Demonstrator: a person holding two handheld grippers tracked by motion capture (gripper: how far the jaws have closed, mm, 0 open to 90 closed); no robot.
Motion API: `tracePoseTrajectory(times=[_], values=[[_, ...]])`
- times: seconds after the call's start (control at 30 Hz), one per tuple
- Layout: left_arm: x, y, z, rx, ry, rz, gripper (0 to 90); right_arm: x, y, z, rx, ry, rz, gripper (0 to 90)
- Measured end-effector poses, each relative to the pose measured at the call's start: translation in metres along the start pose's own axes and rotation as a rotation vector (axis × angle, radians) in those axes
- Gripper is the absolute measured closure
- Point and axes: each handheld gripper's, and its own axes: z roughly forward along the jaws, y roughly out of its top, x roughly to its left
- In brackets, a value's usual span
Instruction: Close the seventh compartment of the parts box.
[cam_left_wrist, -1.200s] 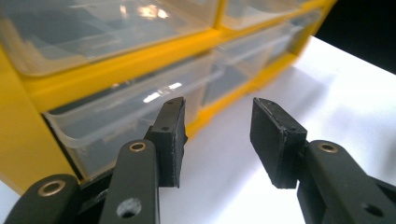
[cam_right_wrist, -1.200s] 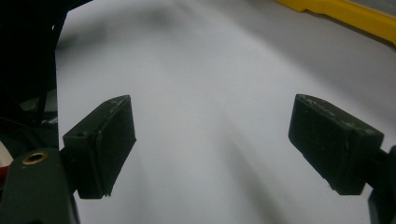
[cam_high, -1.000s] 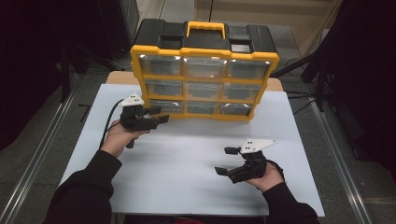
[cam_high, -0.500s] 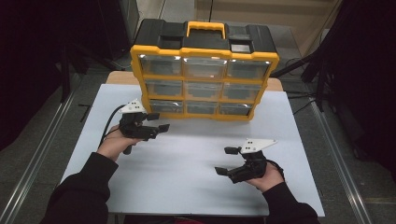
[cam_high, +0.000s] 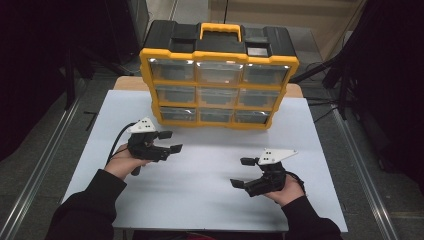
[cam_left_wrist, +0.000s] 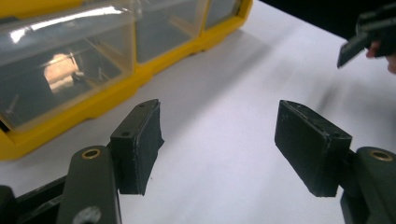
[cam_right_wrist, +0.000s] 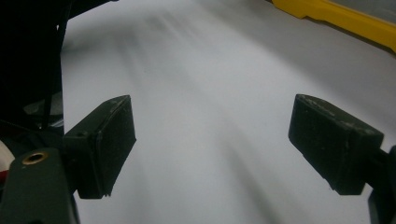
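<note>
Boxy yellow-and-black plastic drawer cabinet (cam_high: 218, 80) with clear fronts; left gripper (cam_high: 170, 142), jaws spread, has backed away from it; right gripper (cam_high: 242, 172) spread, unchanged.

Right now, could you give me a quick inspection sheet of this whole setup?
Surface: white table, bare in the middle.
Job's things: yellow and black drawer cabinet upright at the far edge, nine clear drawers all pushed in; something pale lies in one bottom drawer, too blurred to identify.
Clutter: nothing seen.
Grippers: left tool open, empty, held just short of the cabinet's bottom row; right tool open, empty, over bare table nearer the person.
Cables: black cable loops from the left tool.
Surroundings: dark curtains on both sides, grey floor with metal rails.
</note>
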Motion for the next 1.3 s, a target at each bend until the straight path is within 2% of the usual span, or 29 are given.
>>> tracePoseTrajectory(times=[0.27,0.5,0.8,1.1,1.2,1.3], values=[[-0.012,-0.013,-0.004,0.020,-0.006,0.041,31.5,0.000,0.000,0.000,0.001,0.003,0.001,15.8],[-0.019,-0.023,-0.015,0.008,-0.009,0.029,31.5,-0.001,-0.001,-0.005,-0.002,-0.004,0.008,15.7],[-0.027,-0.036,-0.031,-0.004,-0.004,0.047,31.4,-0.001,-0.004,-0.009,-0.007,-0.011,0.011,15.7],[-0.029,-0.045,-0.041,-0.003,0.011,0.051,31.4,-0.001,-0.006,-0.013,-0.007,-0.015,0.012,15.6],[-0.029,-0.048,-0.047,-0.028,0.007,0.025,31.4,-0.004,-0.008,-0.015,-0.035,-0.012,0.031,15.7],[-0.029,-0.050,-0.049,-0.027,0.011,0.032,31.4,-0.008,-0.012,-0.015,-0.012,-0.019,0.034,15.7]])
